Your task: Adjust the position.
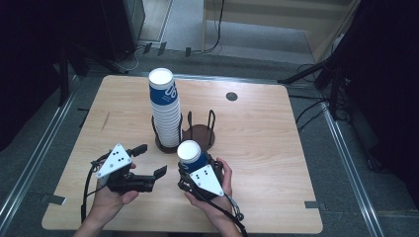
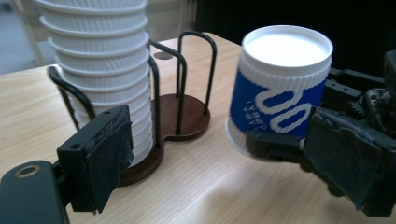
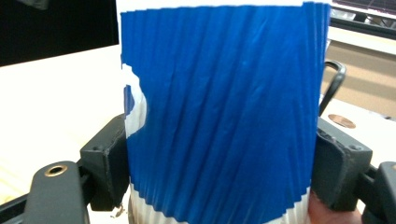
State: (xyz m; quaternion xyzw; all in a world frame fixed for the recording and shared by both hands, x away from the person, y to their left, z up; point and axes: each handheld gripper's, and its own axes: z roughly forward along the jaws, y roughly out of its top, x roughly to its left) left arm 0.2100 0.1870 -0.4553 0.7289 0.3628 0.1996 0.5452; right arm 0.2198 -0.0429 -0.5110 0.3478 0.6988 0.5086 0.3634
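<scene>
Right claw (image 1: 190,170) clamped on cup (image 1: 189,154), jaws pressing low on both sides of ribbed blue wall; cup inverted, white base up. Left claw (image 1: 150,159) stood apart, empty, just left of cup. Stack (image 1: 165,106) sat in holder (image 1: 200,136) ahead of both claws; holder's second slot, nearest cup, vacant. Cup judged light, thin paper, crushable; ribbing likely aids friction. Best held mid-wall with gentle squeeze, never at rim
</scene>
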